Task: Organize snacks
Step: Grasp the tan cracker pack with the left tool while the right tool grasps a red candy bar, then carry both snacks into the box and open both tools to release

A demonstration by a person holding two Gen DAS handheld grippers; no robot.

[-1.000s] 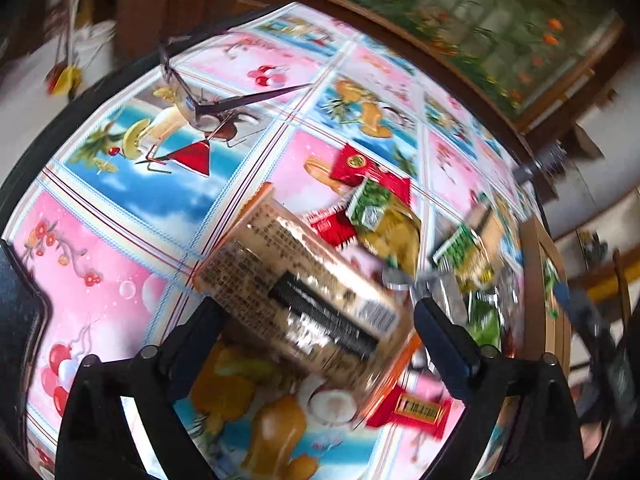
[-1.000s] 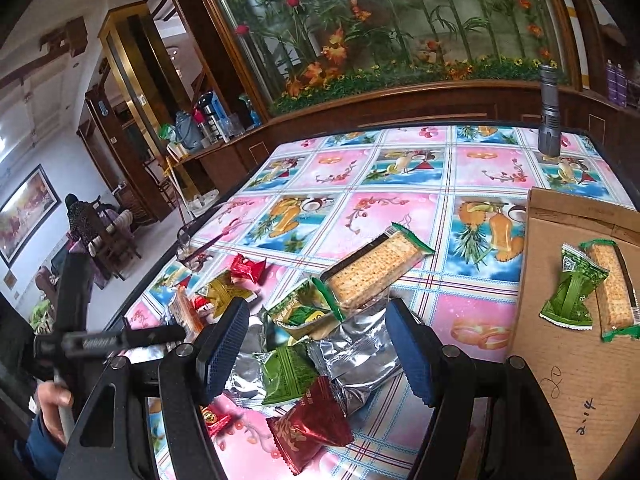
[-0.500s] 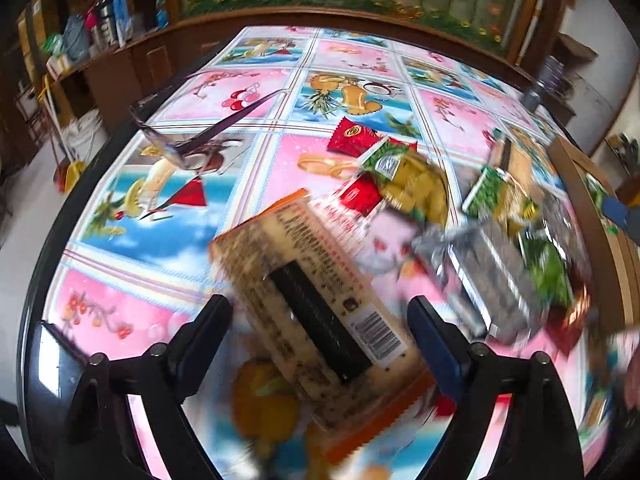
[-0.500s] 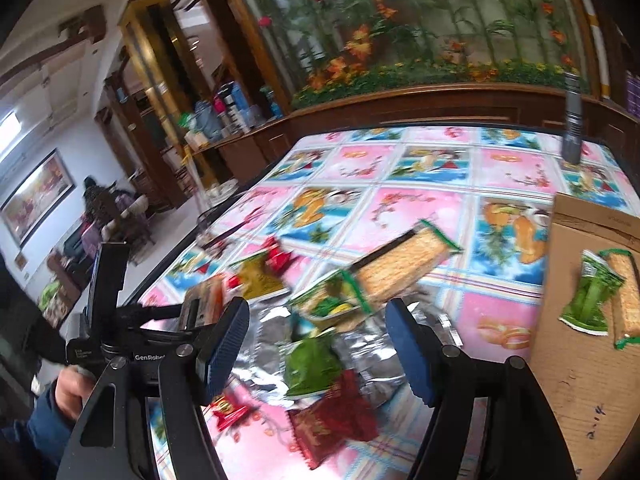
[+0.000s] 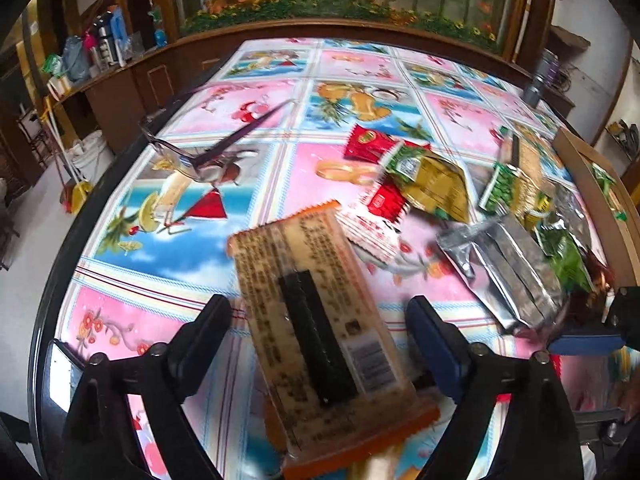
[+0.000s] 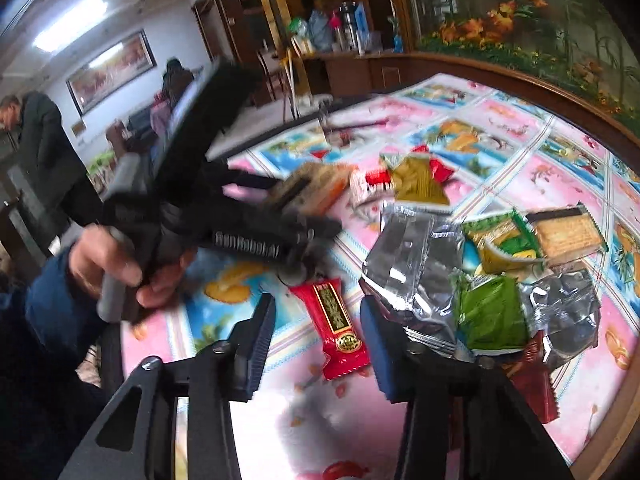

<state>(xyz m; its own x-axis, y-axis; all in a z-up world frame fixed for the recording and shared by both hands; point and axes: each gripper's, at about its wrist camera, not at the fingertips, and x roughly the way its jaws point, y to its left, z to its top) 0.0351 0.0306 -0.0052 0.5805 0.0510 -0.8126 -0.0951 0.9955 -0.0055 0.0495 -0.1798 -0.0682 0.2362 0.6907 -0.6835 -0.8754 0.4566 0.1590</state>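
Observation:
A long cracker pack with orange ends (image 5: 320,320) lies lengthwise between the fingers of my left gripper (image 5: 316,316). A small gap shows on each side of it, so the jaws stand open. In the right wrist view the same pack (image 6: 320,184) sits at the left gripper (image 6: 308,204), which a hand holds. My right gripper (image 6: 316,312) hovers over a red candy packet (image 6: 336,320). Its jaws are closing with the packet between them, and the left pad is still clear of it. A pile of silver packs (image 5: 512,272), green ones (image 6: 488,312) and a yellow one (image 5: 432,184) lies to the right.
A cardboard tray (image 5: 592,184) stands at the table's right edge with green packs in it. A pair of glasses (image 5: 192,156) lies at the far left, and a dark cylinder (image 5: 536,84) stands at the back right. The round table's black rim (image 5: 52,280) is close. People are in the room behind (image 6: 36,140).
My right gripper swung left from the snack pile to the red candy packet and narrowed its jaws. My left gripper rolled and narrowed slightly around the cracker pack.

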